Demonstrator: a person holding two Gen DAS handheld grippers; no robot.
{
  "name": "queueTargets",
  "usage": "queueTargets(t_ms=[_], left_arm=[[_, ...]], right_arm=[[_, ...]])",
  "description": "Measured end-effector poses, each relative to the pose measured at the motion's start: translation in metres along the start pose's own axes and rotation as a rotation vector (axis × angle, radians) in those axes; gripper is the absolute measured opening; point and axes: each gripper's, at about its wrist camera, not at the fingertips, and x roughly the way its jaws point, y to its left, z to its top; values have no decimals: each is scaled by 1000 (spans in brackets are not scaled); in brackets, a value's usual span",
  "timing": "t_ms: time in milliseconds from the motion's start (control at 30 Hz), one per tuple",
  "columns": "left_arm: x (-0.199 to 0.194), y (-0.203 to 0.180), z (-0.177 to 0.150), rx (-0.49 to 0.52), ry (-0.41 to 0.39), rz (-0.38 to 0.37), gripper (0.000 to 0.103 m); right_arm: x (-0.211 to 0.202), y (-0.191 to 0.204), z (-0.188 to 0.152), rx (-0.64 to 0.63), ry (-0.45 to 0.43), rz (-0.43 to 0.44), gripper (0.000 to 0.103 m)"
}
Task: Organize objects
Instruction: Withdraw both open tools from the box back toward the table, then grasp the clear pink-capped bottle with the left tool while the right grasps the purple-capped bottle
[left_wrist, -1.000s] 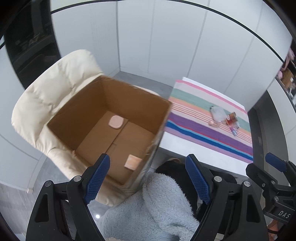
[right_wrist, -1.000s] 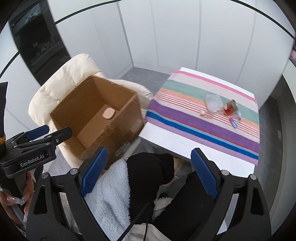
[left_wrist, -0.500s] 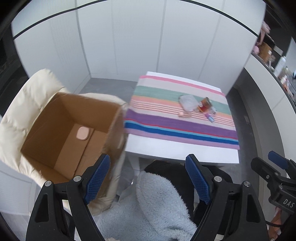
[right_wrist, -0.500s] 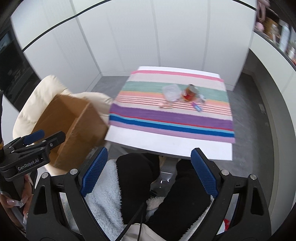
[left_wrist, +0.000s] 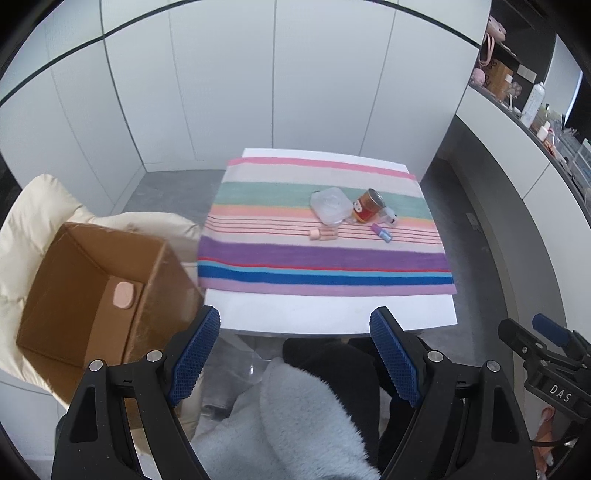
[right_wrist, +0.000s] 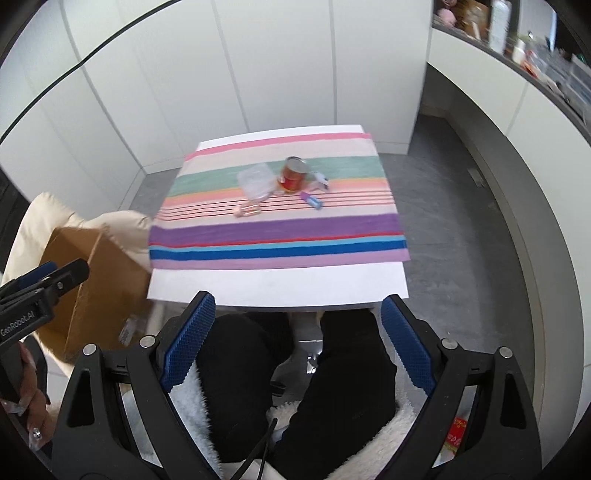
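Both grippers are held spread wide with nothing between the blue pads: left gripper (left_wrist: 295, 354), right gripper (right_wrist: 297, 341). The small items to be organized are clustered on the striped cloth (left_wrist: 325, 258), at 12 o'clock from each gripper and well apart from the fingertips. In the cluster a clear plastic lid (left_wrist: 330, 205) is seen touching a red can (left_wrist: 367, 206) at its 3 o'clock; a white clip-like piece (left_wrist: 388, 216), too small to identify, lies just beside the can, a blue tube (left_wrist: 382, 232) at 5 o'clock of the can, and a pink tube (left_wrist: 323, 233) at 6 o'clock of the lid. The cloth is laid over a white table (left_wrist: 332, 314) with bare edge nearest the grippers. A cardboard box (left_wrist: 92, 291) is set on a cream padded chair (left_wrist: 33, 206) at 9 o'clock of the table. White panel walls and grey floor surround it; a cluttered counter runs along 2 o'clock.

A pink pad (left_wrist: 124, 294) on the box floor is shown only in the left wrist view; in the right wrist view only the box's outer wall (right_wrist: 99, 291) is seen, plus the person's hand (right_wrist: 31, 410) under the left gripper.
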Motion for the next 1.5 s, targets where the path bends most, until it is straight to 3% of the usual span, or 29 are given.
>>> queueTargets(t_ms=[433, 500, 733, 933, 1133, 1333, 1433, 1500], left_arm=[[84, -28, 46, 6, 33, -5, 85], [105, -28, 54, -1, 36, -5, 85], [183, -26, 76, -69, 96, -11, 85], [246, -26, 77, -127, 170, 3, 85], [289, -18, 69, -153, 224, 35, 85], [305, -5, 68, -171, 237, 62, 85], [312, -2, 69, -183, 234, 62, 85], [317, -3, 70, -189, 235, 52, 85]], right_arm=[[80, -45, 35, 89, 33, -5, 93], [106, -51, 46, 104, 40, 39, 93], [190, -62, 74, 151, 62, 51, 93], [271, -67, 91, 347, 114, 87, 93], [343, -47, 109, 468, 107, 8, 93], [384, -20, 119, 470, 83, -148, 90], [388, -7, 119, 426, 53, -238, 65], [388, -2, 116, 388, 37, -273, 61]])
